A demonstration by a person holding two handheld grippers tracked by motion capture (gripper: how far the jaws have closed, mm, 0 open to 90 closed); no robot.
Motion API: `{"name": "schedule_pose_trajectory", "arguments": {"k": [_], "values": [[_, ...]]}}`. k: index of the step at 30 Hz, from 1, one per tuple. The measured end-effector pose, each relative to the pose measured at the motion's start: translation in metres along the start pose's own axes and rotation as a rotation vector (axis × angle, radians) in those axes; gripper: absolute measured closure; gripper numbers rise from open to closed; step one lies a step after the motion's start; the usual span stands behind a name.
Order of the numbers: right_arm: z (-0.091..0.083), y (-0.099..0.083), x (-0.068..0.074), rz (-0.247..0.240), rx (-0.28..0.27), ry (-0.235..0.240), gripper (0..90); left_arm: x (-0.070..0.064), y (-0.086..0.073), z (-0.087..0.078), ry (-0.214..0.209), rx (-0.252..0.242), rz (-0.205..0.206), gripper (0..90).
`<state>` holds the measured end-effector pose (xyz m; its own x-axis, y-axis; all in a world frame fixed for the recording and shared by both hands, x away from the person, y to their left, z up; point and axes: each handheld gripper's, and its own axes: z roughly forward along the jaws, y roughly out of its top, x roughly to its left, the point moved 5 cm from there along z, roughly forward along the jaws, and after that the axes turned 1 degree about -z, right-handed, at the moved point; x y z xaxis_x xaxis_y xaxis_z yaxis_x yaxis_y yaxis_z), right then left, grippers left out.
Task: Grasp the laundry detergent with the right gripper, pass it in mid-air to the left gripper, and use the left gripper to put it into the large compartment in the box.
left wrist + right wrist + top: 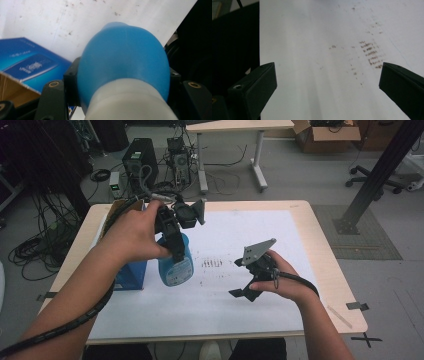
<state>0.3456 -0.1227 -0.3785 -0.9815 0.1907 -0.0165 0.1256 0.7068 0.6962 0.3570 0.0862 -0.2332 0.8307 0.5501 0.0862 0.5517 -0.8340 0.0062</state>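
We see our left gripper (176, 251) clamped from above on the blue bottle (176, 265), bottle upright on the white sheet (235, 292) just beside a blue box (131, 274), our right gripper (246, 291) spread wide, empty, well apart from the bottle.

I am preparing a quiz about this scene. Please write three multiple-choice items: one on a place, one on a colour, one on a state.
1. Where is the blue box?
A. beside the bottle, on the left part of the table
B. at the table's far right corner
C. on the floor

2. What colour is the bottle body?
A. red
B. blue
C. green

3. How is the right gripper?
A. shut on the bottle
B. shut on the box
C. open, holding nothing

Answers: 1 A, the box stands left of the bottle; 2 B, the left gripper clamps a blue body; 3 C, its jaws stand wide apart over the white sheet.
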Motion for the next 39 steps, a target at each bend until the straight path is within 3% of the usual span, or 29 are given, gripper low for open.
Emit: {"name": "schedule_pose_trajectory", "arguments": {"k": [6,10,16,29,36,39], "values": [[-0.013,0.003,-0.007,-0.016,0.094,-0.018,1.7,0.016,-0.008,-0.015,0.025,-0.015,-0.118,38.0],[-0.021,0.002,-0.013,-0.015,0.131,-0.026,1.9,0.03,-0.015,-0.026,0.003,-0.044,-0.231,37.9],[-0.025,-0.002,-0.021,-0.004,0.17,-0.039,2.1,0.048,-0.025,-0.039,-0.018,-0.07,-0.342,38.0],[-0.027,-0.01,-0.03,0.015,0.201,-0.033,2.4,0.087,-0.044,-0.079,0.0,-0.101,-0.565,38.0],[-0.028,-0.013,-0.033,0.026,0.218,-0.037,2.4,0.107,-0.06,-0.099,0.015,-0.097,-0.654,38.0],[-0.029,-0.014,-0.033,0.026,0.219,-0.036,2.4,0.116,-0.068,-0.103,0.016,-0.101,-0.719,38.0]]}}
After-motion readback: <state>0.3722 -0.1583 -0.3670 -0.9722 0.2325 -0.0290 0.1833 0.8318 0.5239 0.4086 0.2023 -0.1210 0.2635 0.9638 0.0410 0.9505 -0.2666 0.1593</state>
